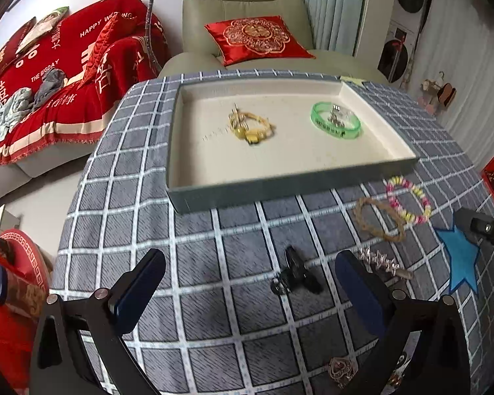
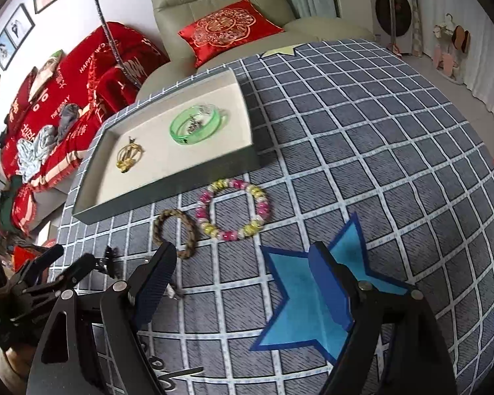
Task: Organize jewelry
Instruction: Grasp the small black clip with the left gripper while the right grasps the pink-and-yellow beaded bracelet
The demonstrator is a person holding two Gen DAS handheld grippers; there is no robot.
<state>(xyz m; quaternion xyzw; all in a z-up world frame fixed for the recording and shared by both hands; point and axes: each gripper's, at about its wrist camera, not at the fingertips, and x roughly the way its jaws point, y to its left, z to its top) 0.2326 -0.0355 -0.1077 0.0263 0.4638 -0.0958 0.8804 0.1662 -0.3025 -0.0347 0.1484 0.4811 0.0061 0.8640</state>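
Currently, both grippers are held low over a table covered by a grey checked cloth [image 1: 233,237]. The left gripper [image 1: 250,283] is seen with its two fingers spread wide apart and nothing between them; a black hair clip [image 1: 296,276] lies on the cloth between the fingers, untouched. A silver crystal piece [image 1: 382,261] is found just beside the right-hand finger. The right gripper [image 2: 243,283] is likewise spread apart and empty, held above a blue star sticker [image 2: 299,299].

A shallow grey tray [image 1: 280,187] with a cream lining is set further back on the table. Inside it, a yellow cord bracelet [image 1: 252,128] lies toward the left and a green bangle [image 1: 336,120] toward the right, with a small silver item resting within the bangle; the two are well apart.

Outside the tray, near its front right corner, a pink and yellow beaded bracelet [image 2: 233,209] and a brown braided bracelet [image 2: 176,232] are laid on the cloth, touching or nearly so. A rose-gold trinket [image 1: 341,370] is seen at the near edge in the left wrist view
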